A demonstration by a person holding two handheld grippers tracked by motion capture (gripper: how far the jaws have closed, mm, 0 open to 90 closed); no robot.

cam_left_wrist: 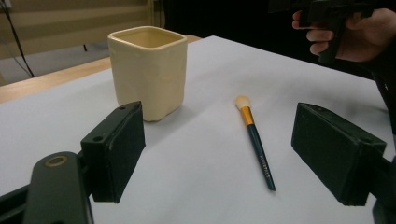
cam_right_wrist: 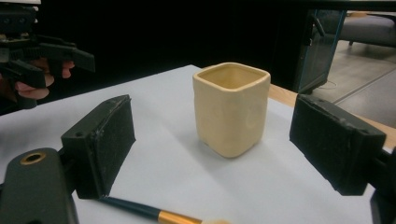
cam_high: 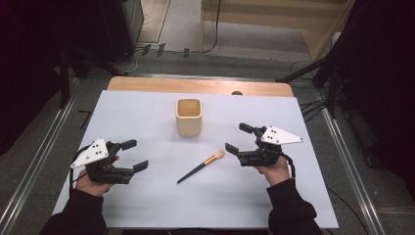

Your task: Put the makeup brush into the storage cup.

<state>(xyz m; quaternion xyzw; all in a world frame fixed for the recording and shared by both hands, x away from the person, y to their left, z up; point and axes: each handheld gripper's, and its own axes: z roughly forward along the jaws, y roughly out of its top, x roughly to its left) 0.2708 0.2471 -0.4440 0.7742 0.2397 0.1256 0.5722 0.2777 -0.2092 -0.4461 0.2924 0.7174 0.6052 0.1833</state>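
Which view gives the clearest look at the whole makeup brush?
The left gripper view: the brush lies full length between the open jaws, bristles to handle tip. The high view shows it whole but small, near the right gripper. The right gripper view catches just a cropped stretch at its bottom edge.

The brush point(cam_high: 201, 166) lies on the sheet point(cam_high: 147, 122) before the cup point(cam_high: 189, 116), well apart.

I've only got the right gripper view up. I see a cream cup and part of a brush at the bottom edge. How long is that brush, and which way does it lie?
Observer: The brush is slim, dark-handled, lying flat and apart from the cup, bristles toward the right gripper.
Operator: And the left gripper?
Observer: The left gripper is open, holding nothing, off the handle end.
Operator: Anything in the cup?
Observer: It looks empty.
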